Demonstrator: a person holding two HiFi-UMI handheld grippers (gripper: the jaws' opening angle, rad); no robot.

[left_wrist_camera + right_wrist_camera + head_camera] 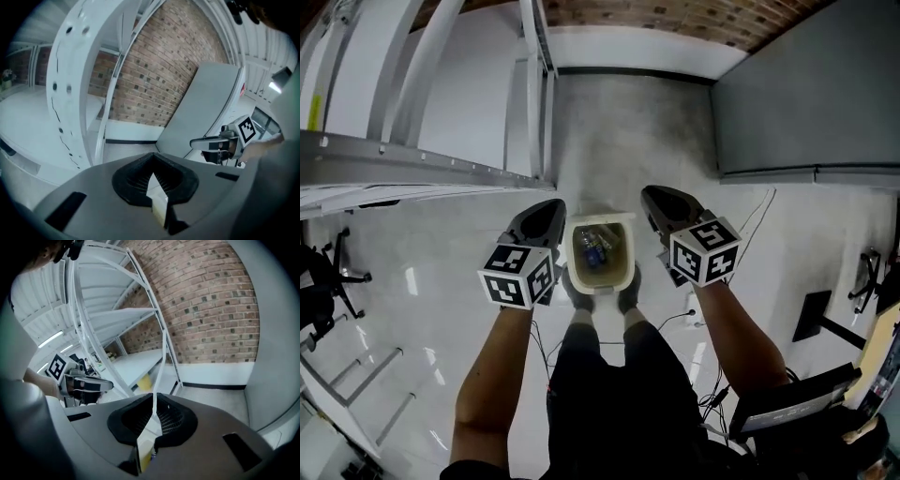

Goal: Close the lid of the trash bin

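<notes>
Bright, even light glares off the glossy floor (422, 309); fisheye bending and dark vignetting mark the edges.

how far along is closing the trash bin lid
Nothing looks done yet: the trash bin stands open at the person's feet, with rubbish showing inside. In hand: the left gripper and the right gripper hang on either side of it, jaws together, holding nothing. Left to do: the whole closing, bringing the lid over the opening.
</notes>
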